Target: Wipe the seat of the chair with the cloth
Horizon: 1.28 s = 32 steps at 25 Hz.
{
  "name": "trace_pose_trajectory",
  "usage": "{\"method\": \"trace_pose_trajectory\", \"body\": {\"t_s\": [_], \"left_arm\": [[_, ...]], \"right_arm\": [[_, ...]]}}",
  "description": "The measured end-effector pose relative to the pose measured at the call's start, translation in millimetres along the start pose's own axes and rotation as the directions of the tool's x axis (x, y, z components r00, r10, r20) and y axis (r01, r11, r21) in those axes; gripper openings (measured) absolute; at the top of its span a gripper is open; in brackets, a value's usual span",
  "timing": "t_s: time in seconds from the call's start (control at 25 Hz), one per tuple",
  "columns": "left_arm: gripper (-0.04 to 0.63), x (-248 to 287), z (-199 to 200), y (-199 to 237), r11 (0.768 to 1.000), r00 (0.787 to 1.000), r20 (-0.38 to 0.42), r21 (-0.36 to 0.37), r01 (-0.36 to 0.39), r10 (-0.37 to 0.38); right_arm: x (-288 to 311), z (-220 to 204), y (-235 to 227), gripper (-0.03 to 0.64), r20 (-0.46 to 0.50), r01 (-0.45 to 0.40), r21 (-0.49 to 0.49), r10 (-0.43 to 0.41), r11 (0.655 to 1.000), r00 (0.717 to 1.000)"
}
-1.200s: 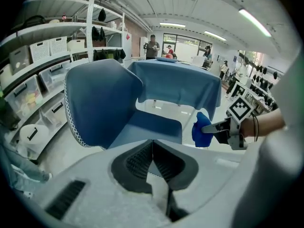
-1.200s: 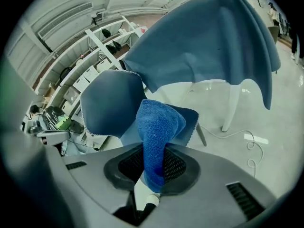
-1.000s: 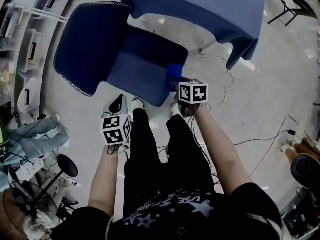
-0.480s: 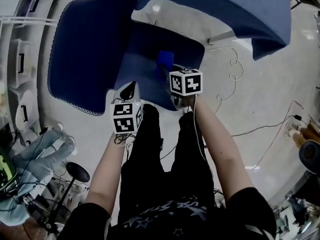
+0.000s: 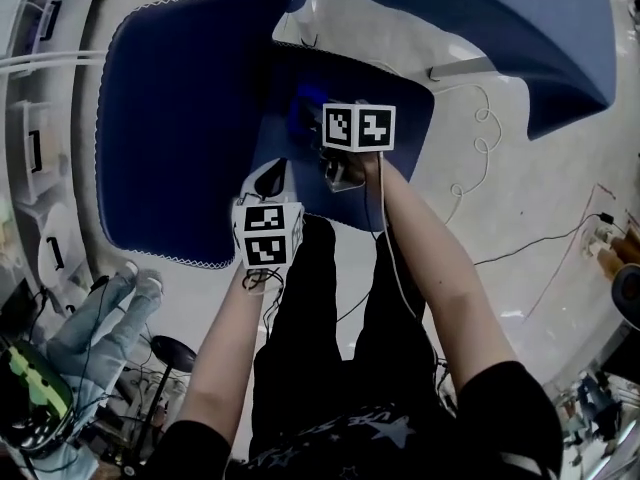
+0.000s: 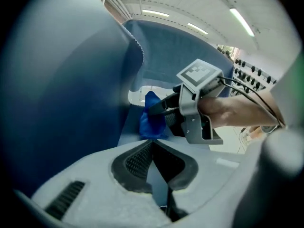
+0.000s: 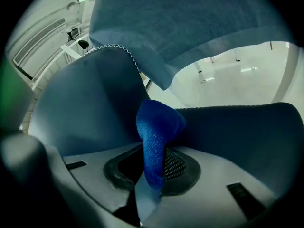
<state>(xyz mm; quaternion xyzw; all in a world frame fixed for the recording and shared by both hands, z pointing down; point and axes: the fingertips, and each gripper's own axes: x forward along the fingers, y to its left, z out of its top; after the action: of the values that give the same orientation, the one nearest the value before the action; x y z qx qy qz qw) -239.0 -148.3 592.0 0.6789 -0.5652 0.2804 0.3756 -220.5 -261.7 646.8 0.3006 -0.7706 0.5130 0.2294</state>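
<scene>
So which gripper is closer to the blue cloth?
Right. The right gripper is shut on the blue cloth, touching it. The left gripper is shut and empty, a little way back from the cloth, not touching it.

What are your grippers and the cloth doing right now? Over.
Right gripper shut on cloth, over the chair seat. Left gripper shut, empty, beside it. Nothing seen blocking the seat.
</scene>
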Motion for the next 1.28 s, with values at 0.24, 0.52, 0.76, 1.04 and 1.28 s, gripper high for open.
{"method": "trace_pose_trajectory", "body": {"t_s": [0.24, 0.52, 0.76, 1.04, 1.28], "left_arm": [[0.020, 5, -5, 12, 1.000, 1.000, -0.019, -0.017, 0.015, -0.015], [0.020, 9, 3, 16, 0.999, 0.999, -0.019, -0.011, 0.032, -0.032], [0.020, 11, 3, 6, 0.999, 0.999, -0.024, 0.005, 0.039, -0.039], [0.020, 15, -1, -12, 0.999, 0.999, -0.042, -0.018, 0.032, -0.033], [0.020, 21, 9, -46, 0.998, 0.998, -0.038, 0.009, 0.059, -0.058]], "right_arm": [[38, 11, 6, 0.071, -0.022, -0.001, -0.015, 0.000, 1.000, 1.000], [55, 7, -7, 0.069, -0.041, 0.024, 0.016, -0.024, 1.000, 0.999], [35, 9, -38, 0.069, -0.043, 0.057, 0.049, -0.054, 0.997, 0.998], [-5, 8, -85, 0.069, -0.055, 0.111, 0.098, -0.106, 0.989, 0.993], [-48, 2, -131, 0.069, -0.075, 0.167, 0.131, -0.158, 0.977, 0.985]]}}
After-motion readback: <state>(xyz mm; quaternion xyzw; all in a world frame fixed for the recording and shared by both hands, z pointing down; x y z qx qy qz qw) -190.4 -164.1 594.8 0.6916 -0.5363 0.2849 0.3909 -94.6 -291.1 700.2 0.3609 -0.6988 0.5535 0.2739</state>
